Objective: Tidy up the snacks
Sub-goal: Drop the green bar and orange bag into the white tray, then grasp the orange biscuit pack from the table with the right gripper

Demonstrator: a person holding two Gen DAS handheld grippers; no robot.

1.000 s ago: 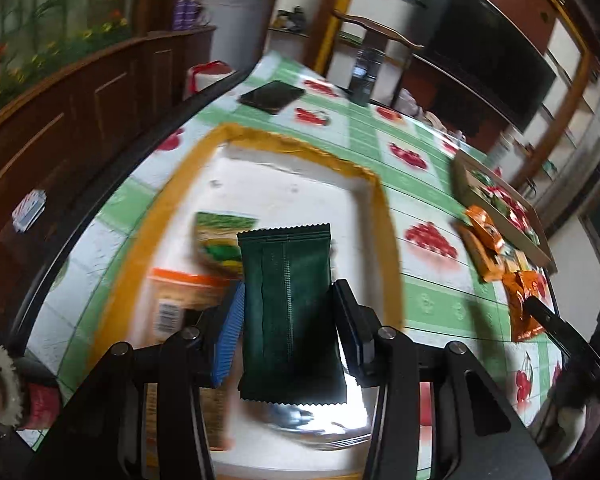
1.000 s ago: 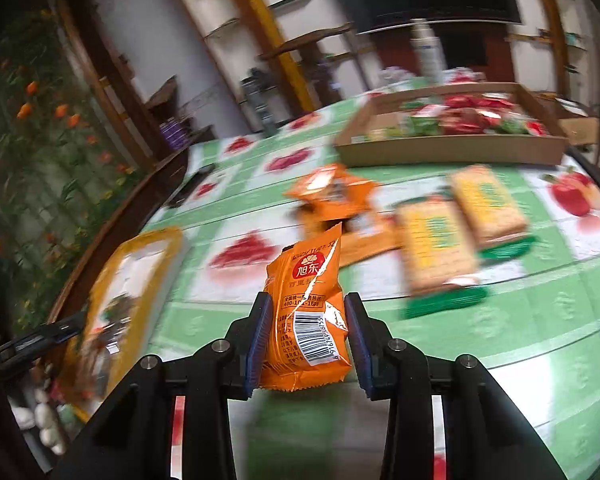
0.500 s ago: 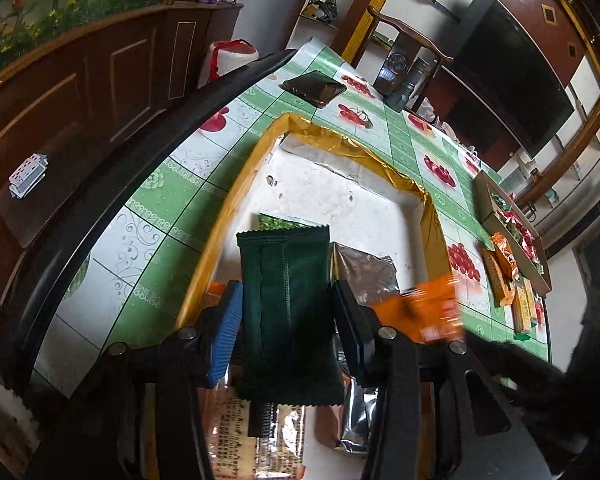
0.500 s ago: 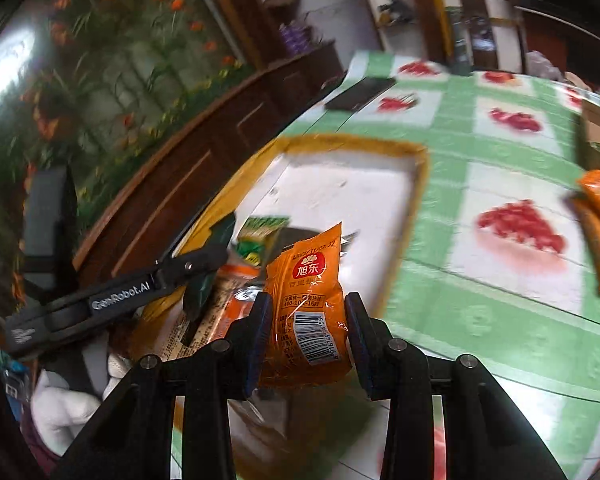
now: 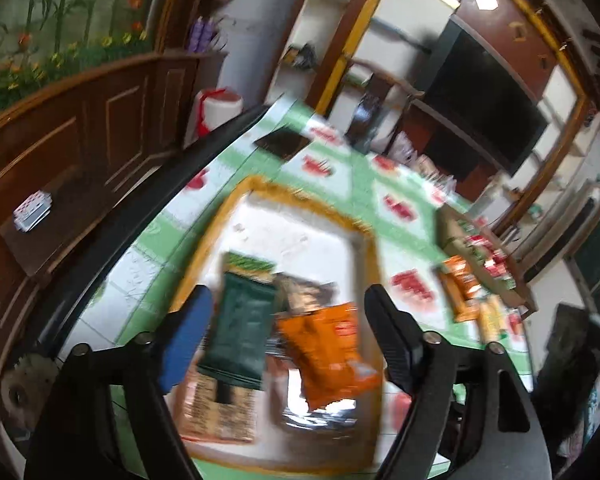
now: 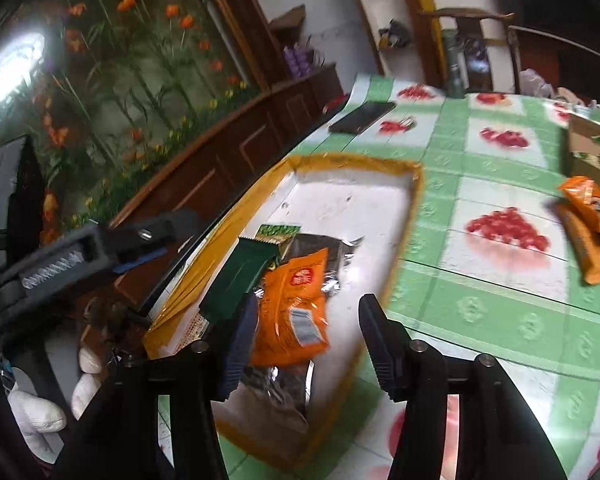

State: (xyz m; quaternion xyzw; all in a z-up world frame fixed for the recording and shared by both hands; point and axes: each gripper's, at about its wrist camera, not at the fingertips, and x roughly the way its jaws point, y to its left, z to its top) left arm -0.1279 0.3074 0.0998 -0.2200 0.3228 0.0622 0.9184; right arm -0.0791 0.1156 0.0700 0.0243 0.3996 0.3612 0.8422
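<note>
A yellow-rimmed tray [image 5: 300, 200] [image 6: 414, 196] lies on the green checked table. In it lie a dark green packet [image 5: 240, 332] [image 6: 244, 276], an orange packet [image 5: 328, 348] [image 6: 296, 304], a silver-brown packet [image 5: 308, 292] [image 6: 284, 392] and other snacks. My left gripper [image 5: 288, 332] is open above the tray, with the green packet lying loose between the fingers. My right gripper [image 6: 304, 336] is open over the orange packet, which lies free. The left gripper also shows at the left of the right wrist view [image 6: 100, 248].
More orange snack packets [image 6: 592, 216] [image 5: 464, 288] lie on the table to the right, beside a cardboard box of snacks [image 6: 588, 148] [image 5: 480, 248]. A black phone [image 6: 360, 116] [image 5: 282, 144] lies beyond the tray. A dark wooden cabinet [image 5: 80, 120] runs along the table's left edge.
Both grippers have opened. The green packet and the orange packet were let go and now lie in the tray. The left view has lifted and is blurred.
</note>
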